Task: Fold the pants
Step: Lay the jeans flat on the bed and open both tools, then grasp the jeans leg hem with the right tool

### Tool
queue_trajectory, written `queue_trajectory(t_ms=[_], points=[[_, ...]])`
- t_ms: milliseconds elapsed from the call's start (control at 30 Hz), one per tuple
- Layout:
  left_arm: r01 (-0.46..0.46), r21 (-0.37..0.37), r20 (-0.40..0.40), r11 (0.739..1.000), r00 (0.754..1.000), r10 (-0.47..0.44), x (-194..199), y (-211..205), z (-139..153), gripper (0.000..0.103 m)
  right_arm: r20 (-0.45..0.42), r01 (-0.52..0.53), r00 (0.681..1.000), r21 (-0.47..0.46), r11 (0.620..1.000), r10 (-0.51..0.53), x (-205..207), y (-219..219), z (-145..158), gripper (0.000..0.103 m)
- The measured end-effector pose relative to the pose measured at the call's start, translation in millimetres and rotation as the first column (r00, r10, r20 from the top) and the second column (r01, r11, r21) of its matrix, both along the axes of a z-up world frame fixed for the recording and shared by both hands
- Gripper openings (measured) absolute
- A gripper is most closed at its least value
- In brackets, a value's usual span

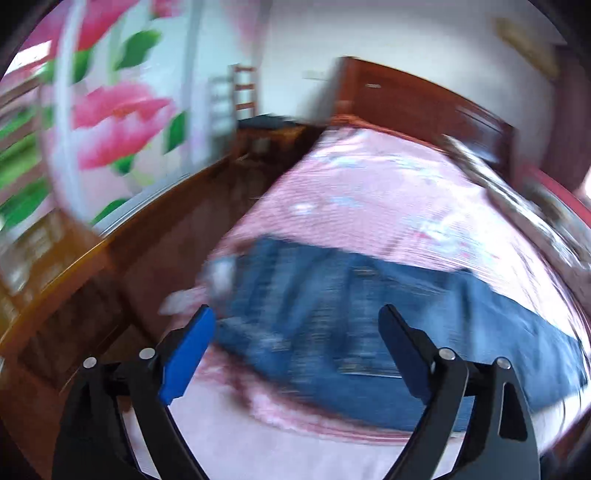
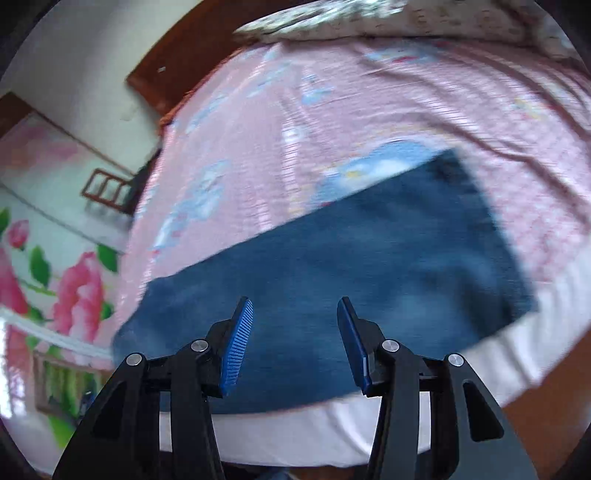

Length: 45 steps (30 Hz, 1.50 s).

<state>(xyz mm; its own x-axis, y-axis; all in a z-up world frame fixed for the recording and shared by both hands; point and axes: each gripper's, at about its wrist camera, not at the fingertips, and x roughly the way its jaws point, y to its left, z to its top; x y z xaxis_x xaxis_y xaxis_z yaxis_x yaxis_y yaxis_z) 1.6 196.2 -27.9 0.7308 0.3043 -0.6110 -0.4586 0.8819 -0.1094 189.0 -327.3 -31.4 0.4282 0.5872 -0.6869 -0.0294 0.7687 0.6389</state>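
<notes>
Both claws, left claw (image 1: 297,314) and right claw (image 2: 295,306), hang spread and empty above the jeans (image 2: 332,273).

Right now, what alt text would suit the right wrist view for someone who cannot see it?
Blue jeans lie flat on a pink bedspread, blurred by motion. The right gripper hangs above them, jaws apart and empty. A pillow lies beyond.

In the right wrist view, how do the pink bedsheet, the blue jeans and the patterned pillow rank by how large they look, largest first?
1. Pink bedsheet: covers most of the picture.
2. Blue jeans: a broad dark patch, but near the camera, which enlarges them.
3. Patterned pillow: a narrow strip at the top, farther away and cut off, so its true size is unsure.
</notes>
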Motion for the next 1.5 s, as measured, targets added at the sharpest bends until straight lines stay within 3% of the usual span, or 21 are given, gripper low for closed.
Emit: queue_trajectory(t_ms=[100,200,300,367,467,533,567,633,700,800,900,1033,1200,1267,1400,1500], points=[[0.153,0.035,-0.055,0.988,0.987,-0.151,35,-44,-5,0.093,0.048,-0.175,0.984,0.173,0.969,0.169,33,110,5,0.047],[0.196,0.006,-0.145,0.981,0.97,-0.193,58,-66,-29,0.093,0.093,-0.317,0.948,0.247,0.916,0.303,56,219,10,0.047],[0.159,-0.045,-0.256,0.986,0.953,-0.165,67,-68,-62,0.092,0.058,-0.368,0.927,0.326,0.871,0.37,76,300,0,0.047],[0.153,-0.058,-0.232,0.987,0.959,-0.162,60,-67,-72,0.092,0.026,-0.388,0.916,0.316,0.866,0.401,87,335,-11,0.047],[0.196,0.049,-0.271,0.979,0.946,-0.176,58,-81,-80,0.093,-0.152,-0.346,0.918,0.146,0.927,0.367,94,365,-56,0.046],[0.193,0.028,-0.248,0.981,0.952,-0.18,53,-77,-80,0.093,-0.167,-0.276,0.933,0.24,0.931,0.319,97,355,-68,0.042],[0.192,0.03,-0.245,0.981,0.953,-0.179,51,-77,-80,0.093,-0.179,-0.269,0.933,0.227,0.936,0.311,97,354,-68,0.033],[0.188,0.045,-0.244,0.981,0.954,-0.172,50,-79,-80,0.093,-0.153,-0.338,0.922,0.133,0.932,0.357,93,361,-57,0.033],[0.184,0.041,-0.238,0.982,0.957,-0.169,48,-79,-83,0.093,-0.141,-0.364,0.92,0.047,0.93,0.366,88,361,-42,0.042],[0.177,0.033,-0.243,0.984,0.956,-0.164,52,-80,-83,0.094,-0.103,-0.359,0.924,0.107,0.927,0.369,70,337,-25,0.058],[0.173,0.031,-0.245,0.984,0.956,-0.16,62,-81,-84,0.096,-0.081,-0.373,0.92,0.121,0.92,0.384,44,296,-21,0.058],[0.172,0.031,-0.245,0.985,0.957,-0.159,69,-81,-85,0.097,-0.106,-0.312,0.938,0.167,0.935,0.331,17,238,-28,0.058],[0.173,0.03,-0.248,0.984,0.955,-0.16,69,-82,-85,0.097,-0.181,-0.215,0.951,0.205,0.955,0.252,2,186,-61,0.059],[0.172,0.031,-0.249,0.985,0.955,-0.159,69,-82,-87,0.097,-0.175,-0.188,0.954,0.291,0.938,0.245,3,179,-74,0.058],[0.175,0.03,-0.255,0.984,0.953,-0.161,70,-82,-86,0.097,-0.161,-0.224,0.949,0.26,0.939,0.271,1,182,-68,0.059],[0.176,0.024,-0.273,0.984,0.948,-0.163,72,-81,-83,0.097,-0.172,-0.192,0.955,0.268,0.944,0.243,-5,168,-61,0.059]])
